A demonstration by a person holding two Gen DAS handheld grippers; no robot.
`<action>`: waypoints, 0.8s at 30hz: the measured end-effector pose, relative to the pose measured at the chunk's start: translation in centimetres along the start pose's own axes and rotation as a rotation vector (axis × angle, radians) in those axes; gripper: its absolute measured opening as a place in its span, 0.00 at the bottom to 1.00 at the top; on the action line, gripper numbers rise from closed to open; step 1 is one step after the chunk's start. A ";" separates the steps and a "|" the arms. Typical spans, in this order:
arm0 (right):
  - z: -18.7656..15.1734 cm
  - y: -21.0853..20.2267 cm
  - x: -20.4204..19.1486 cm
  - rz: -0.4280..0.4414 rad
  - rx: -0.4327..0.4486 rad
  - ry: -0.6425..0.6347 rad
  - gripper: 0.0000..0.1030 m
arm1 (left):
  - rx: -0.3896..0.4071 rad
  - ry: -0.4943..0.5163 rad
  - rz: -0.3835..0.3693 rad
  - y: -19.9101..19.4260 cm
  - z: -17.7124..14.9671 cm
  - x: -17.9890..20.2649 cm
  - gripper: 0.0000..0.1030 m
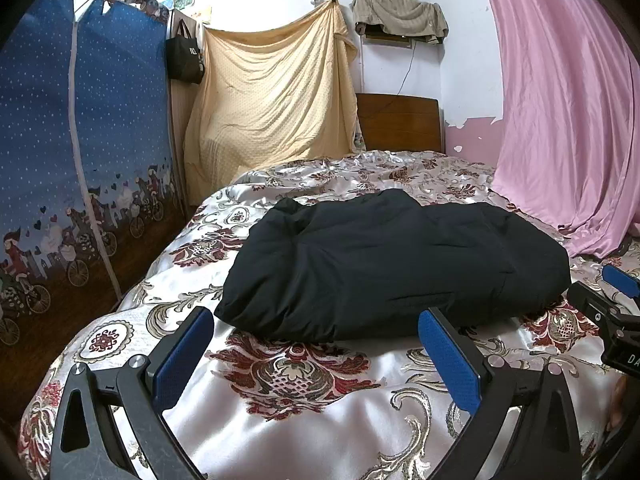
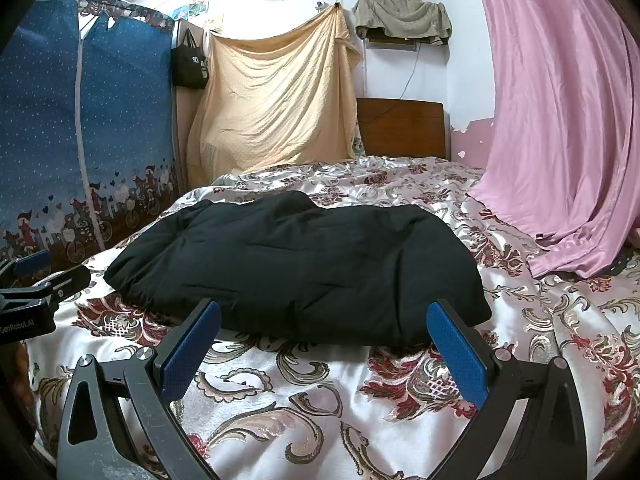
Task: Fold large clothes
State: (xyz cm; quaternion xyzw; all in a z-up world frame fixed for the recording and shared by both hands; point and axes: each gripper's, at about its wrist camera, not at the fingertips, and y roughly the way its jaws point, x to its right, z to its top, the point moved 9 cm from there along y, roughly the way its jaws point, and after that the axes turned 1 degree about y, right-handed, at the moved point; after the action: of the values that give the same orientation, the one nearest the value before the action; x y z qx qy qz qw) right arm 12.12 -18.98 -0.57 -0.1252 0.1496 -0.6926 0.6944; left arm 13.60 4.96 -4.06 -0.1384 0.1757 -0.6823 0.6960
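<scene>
Black padded jacket (image 1: 396, 268) lies bundled in a thick, roughly folded heap in the middle of the bed, resting on the satin bedspread (image 1: 304, 408) with its dark red and gold floral pattern. From my left wrist camera I see my left gripper (image 1: 316, 334) hanging just short of the jacket's near edge, its blue-padded fingers (image 1: 184, 356) spread wide with nothing between them; the right-hand fingertip sits just beside the jacket's hem without clearly touching it. My right gripper (image 2: 324, 326) is in the same posture in its own view, fingers (image 2: 458, 350) parted and empty, both tips close against the near edge of the heap, though whether they touch the fabric I cannot tell. Each tool shows at the margin of the other's view: the right one at the right edge of the left camera, the left one at the left edge of the right camera, both low over the bedspread. Behind the jacket, a pink curtain (image 1: 568, 120) drapes down onto the right side of the bed. A wooden headboard (image 1: 400, 120) stands at the far end, a beige sheet (image 1: 272, 108) hangs on the wall beside it, and a blue fabric wardrobe (image 1: 80, 160) printed with cyclists stands along the left.
</scene>
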 end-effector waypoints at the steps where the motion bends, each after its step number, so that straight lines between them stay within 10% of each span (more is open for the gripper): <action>1: 0.0 0.0 0.0 0.000 0.000 0.000 0.98 | 0.000 0.000 -0.001 0.0 0.0 0.0 1.00; 24: -0.1 -0.1 -0.1 0.001 -0.002 0.006 0.98 | -0.009 0.000 -0.002 0.0 -0.1 0.3 1.00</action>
State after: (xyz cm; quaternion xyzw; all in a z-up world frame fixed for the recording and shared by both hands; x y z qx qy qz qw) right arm 12.00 -18.83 -0.67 -0.1238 0.1526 -0.6924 0.6942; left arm 13.59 4.70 -4.15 -0.1416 0.1788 -0.6821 0.6948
